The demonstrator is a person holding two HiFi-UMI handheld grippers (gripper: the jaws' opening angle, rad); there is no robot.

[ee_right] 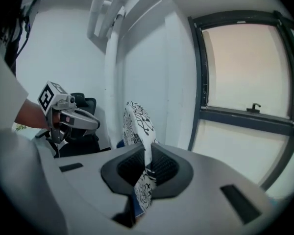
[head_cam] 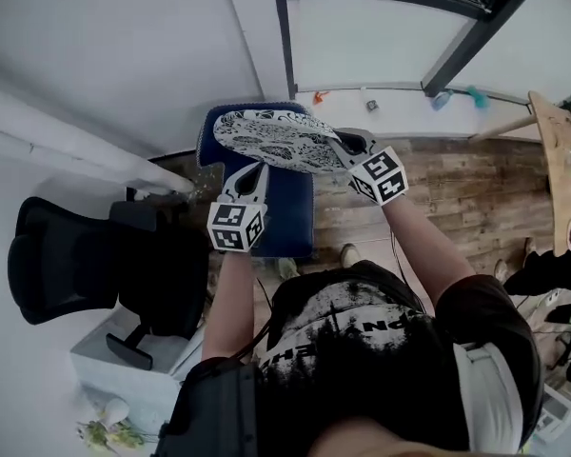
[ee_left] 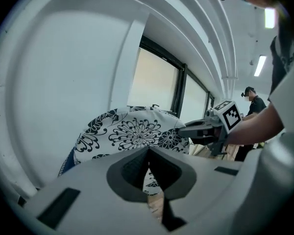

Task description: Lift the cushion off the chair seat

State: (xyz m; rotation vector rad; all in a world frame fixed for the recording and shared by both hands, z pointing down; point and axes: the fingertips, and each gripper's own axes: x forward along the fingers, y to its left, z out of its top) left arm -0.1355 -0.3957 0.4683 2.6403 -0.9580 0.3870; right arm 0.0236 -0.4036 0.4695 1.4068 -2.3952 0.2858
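Above the chair (head_cam: 290,219), flat cushion (head_cam: 276,141), long axis sideways, tight in left hand-held gripper (head_cam: 254,169) and right one (head_cam: 342,145)

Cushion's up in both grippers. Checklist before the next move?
1. Right gripper grip: ok, jaws pinched on the cushion edge.
2. Left gripper grip: ok, jaws closed on the patterned fabric.
3. Cushion off the blue chair seat: ok, the seat shows bare below it.
4. Black office chair clear of the cushion: ok, it stands apart on the left gripper's side.
5. Place to set the cushion down: cannot tell, none is evident in any view.
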